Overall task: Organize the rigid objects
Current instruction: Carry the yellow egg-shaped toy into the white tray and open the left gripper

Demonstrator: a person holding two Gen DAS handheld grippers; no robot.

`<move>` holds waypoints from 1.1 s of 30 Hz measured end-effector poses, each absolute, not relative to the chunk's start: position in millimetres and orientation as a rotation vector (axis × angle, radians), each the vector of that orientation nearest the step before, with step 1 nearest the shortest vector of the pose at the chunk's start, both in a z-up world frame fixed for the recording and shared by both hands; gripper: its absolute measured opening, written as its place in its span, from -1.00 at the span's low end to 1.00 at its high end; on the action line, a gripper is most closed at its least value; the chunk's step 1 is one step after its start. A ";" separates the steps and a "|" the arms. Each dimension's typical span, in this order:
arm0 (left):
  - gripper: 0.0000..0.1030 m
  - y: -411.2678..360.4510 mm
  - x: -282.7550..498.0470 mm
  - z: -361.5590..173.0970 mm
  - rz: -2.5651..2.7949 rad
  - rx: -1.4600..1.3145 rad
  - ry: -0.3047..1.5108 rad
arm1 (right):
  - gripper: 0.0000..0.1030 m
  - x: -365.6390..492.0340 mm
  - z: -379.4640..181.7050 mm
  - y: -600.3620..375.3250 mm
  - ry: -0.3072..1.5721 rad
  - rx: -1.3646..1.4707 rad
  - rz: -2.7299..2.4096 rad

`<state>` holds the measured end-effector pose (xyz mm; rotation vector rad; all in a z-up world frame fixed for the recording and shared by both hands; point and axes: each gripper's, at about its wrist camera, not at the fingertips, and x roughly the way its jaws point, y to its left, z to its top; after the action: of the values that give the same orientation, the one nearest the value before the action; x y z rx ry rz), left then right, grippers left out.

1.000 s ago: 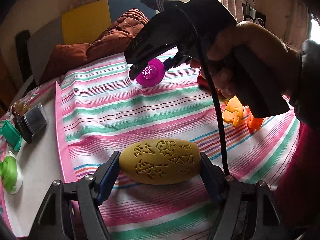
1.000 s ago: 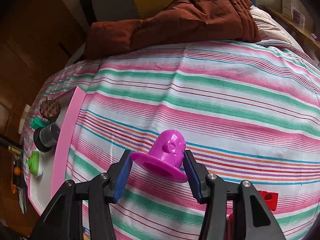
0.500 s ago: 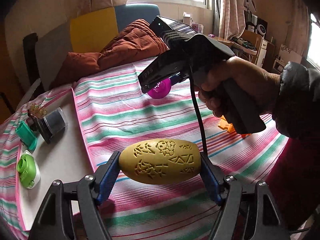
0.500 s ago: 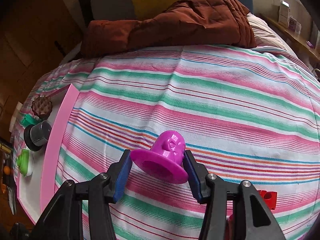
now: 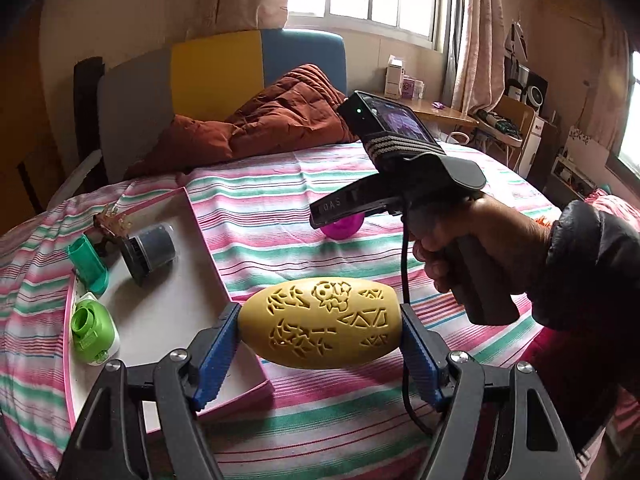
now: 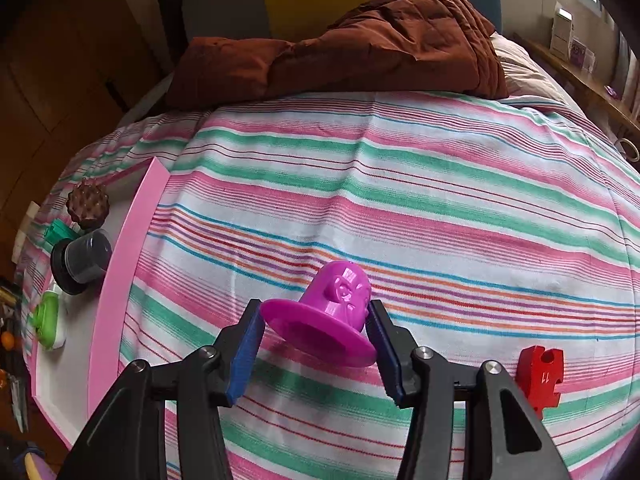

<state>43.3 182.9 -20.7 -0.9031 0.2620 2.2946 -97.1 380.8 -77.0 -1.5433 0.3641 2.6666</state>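
My left gripper (image 5: 320,350) is shut on a yellow egg-shaped shell with cut-out patterns (image 5: 320,322), held above the striped cloth beside the pink-rimmed white tray (image 5: 176,280). In the right wrist view my right gripper (image 6: 316,350) is shut on a magenta bell-shaped cup with a wide brim (image 6: 332,316), lifted over the cloth. The left wrist view shows the right gripper's body in a person's hand (image 5: 472,248), with the magenta cup (image 5: 342,227) partly hidden under it.
The tray holds a green tube (image 5: 89,264), a dark grey cap (image 5: 150,248), a green-and-white piece (image 5: 91,330) and a brown spiky piece (image 6: 89,203). A red puzzle piece (image 6: 540,376) lies on the cloth. A brown quilt (image 6: 360,48) lies at the far end of the bed.
The left gripper has risen and swung left with the yellow shell, bringing the tray closer beneath it. The right gripper, holding the magenta cup, has drifted slightly.
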 end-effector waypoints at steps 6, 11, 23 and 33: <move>0.47 161.5 29.5 -17.6 2.343 -0.927 0.215 | 0.01 -75.9 -76.2 347.8 0.232 -1.641 2.701; 0.47 142.6 15.7 -12.3 2.420 -0.968 0.189 | 0.02 -70.9 -79.8 348.1 0.260 -1.628 2.710; 0.47 98.0 -8.4 -3.5 2.568 -1.063 0.182 | 0.00 -70.5 -89.4 336.6 0.130 -1.624 2.715; 0.47 78.0 -18.2 -8.3 2.582 -1.112 0.129 | -0.02 -68.0 -88.8 336.4 0.178 -1.599 2.674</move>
<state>-18.2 78.0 -8.3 -1.1121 0.1290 2.5819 -68.0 336.4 -88.8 -1.5993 0.1780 2.6740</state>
